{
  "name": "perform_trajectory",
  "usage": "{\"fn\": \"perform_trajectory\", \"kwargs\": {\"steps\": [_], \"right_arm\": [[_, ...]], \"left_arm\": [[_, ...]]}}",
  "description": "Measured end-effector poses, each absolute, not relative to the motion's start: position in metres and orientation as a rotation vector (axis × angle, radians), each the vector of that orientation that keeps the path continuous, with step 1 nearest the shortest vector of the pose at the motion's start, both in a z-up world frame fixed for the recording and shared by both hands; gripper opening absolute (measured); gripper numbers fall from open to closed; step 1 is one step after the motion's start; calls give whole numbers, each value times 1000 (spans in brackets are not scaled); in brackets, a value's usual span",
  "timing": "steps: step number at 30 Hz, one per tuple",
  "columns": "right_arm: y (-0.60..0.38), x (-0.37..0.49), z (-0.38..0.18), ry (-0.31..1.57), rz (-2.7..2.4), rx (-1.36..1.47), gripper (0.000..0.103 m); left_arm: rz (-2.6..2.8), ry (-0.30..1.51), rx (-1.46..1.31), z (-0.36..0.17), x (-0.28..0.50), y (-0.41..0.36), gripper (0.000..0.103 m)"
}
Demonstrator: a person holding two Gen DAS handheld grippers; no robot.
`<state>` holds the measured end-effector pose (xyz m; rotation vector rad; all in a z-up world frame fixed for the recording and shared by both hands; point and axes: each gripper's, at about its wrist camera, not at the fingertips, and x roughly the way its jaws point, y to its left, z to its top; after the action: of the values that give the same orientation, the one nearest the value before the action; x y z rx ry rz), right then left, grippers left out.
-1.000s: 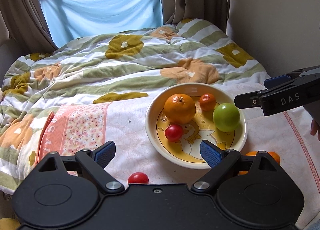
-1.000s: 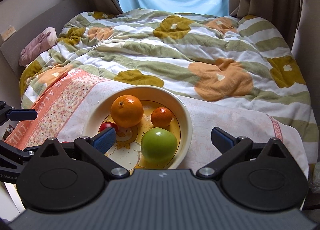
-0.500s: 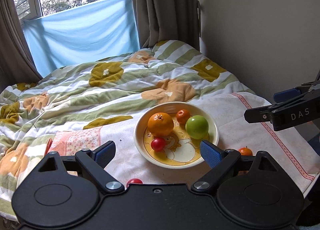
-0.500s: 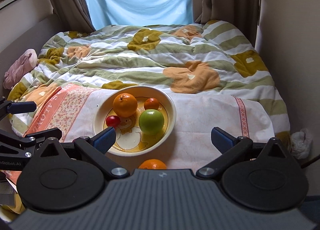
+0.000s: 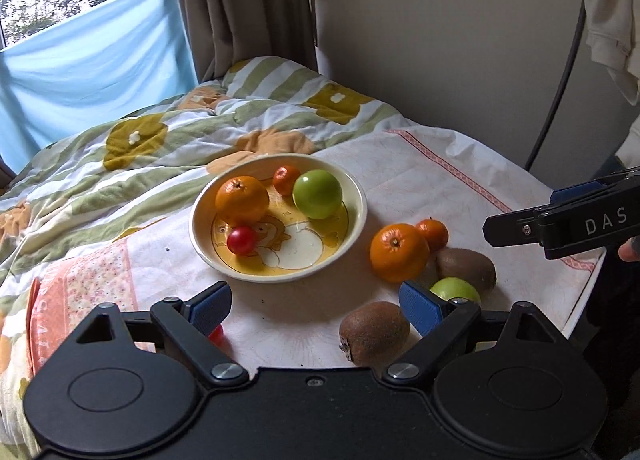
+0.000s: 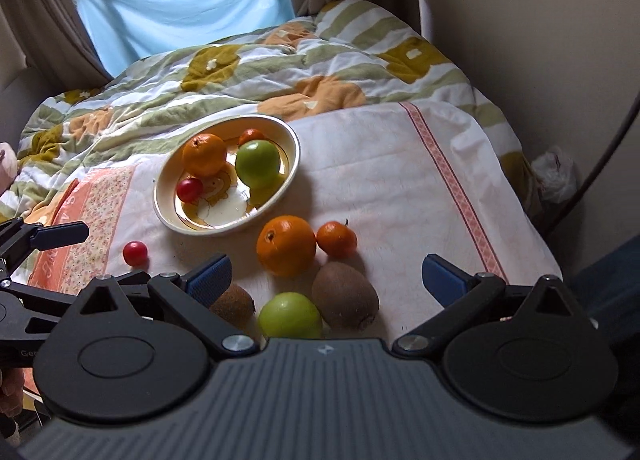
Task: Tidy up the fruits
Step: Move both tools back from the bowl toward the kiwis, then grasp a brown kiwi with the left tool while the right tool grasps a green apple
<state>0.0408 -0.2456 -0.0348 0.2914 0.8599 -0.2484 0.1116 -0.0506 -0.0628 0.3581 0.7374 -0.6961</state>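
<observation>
A cream bowl (image 5: 356, 219) (image 6: 294, 163) on the bed holds an orange (image 5: 241, 199), a small mandarin (image 5: 286, 179), a green apple (image 5: 318, 193) and a red tomato (image 5: 241, 240). On the cloth beside it lie an orange (image 6: 286, 246), a mandarin (image 6: 337, 239), two kiwis (image 6: 344, 294) (image 5: 374, 332), a green apple (image 6: 290, 316) and a red tomato (image 6: 135, 254). My left gripper (image 5: 316, 306) is open and empty, near the front kiwi. My right gripper (image 6: 326, 274) is open and empty above the loose fruit.
The fruit lies on a white and pink cloth (image 6: 400, 187) over a striped flowered quilt (image 6: 240, 67). A wall (image 5: 440, 39) stands at the right, curtains and a window at the back. The bed's edge drops off at the right (image 6: 560, 260).
Both grippers have pulled back and up from the bowl. The loose fruit in front of the bowl has come into view. Both stay open.
</observation>
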Motion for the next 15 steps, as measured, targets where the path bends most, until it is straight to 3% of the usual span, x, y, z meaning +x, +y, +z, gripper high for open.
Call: {"fn": "perform_trajectory", "kwargs": {"steps": [15], "right_arm": [[-235,48,-103,930,-315,481,103]], "left_arm": [[-927,769,551,-140,131,-88,87]]}}
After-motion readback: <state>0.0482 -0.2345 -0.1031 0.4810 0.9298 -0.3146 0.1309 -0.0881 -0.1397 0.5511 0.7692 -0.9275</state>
